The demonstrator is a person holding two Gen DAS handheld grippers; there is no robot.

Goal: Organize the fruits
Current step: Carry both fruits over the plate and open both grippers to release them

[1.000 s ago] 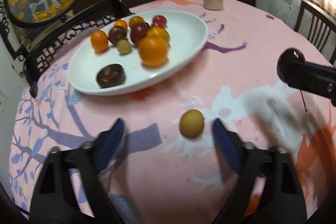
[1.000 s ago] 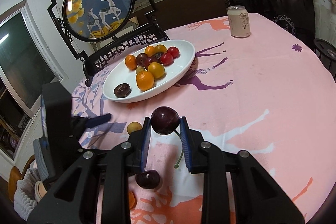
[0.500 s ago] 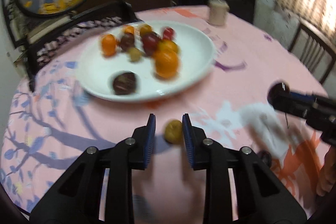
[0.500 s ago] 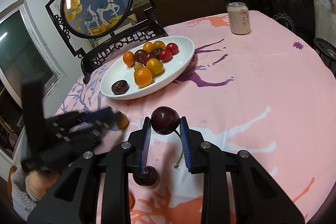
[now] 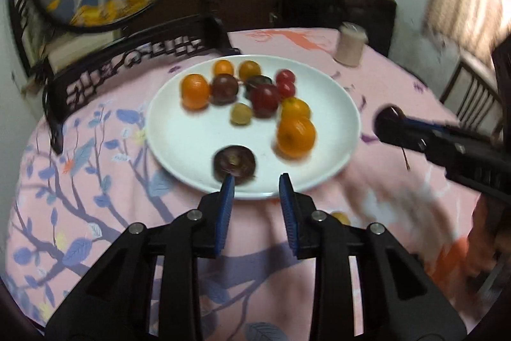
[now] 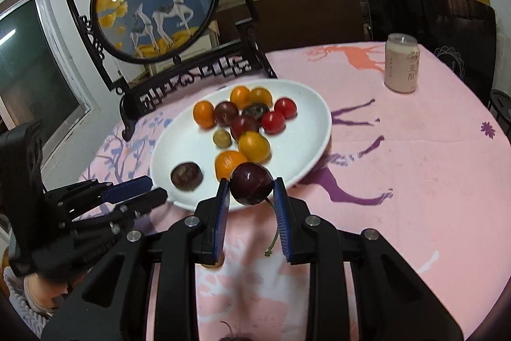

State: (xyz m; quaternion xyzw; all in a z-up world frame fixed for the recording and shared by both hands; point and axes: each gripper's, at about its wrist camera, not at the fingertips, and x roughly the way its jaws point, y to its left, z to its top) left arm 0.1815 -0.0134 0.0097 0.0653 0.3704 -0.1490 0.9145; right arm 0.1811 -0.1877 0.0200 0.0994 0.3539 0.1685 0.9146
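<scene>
- Over the plate (image 6: 314, 120) rim, a cherry (image 6: 252, 187) is clamped by the right gripper (image 6: 251, 192); release is needed next.
- Left gripper (image 5: 256, 181) jaws, just eased apart, are seen empty.

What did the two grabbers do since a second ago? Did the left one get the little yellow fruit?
No. The left gripper closed at the small yellow fruit but came away empty; its jaws have just been opening slightly, and the fruit lies on the tablecloth. Both grippers moved toward the white plate. The right gripper stayed clamped on its dark cherry. The plate's fruits stayed put.
</scene>
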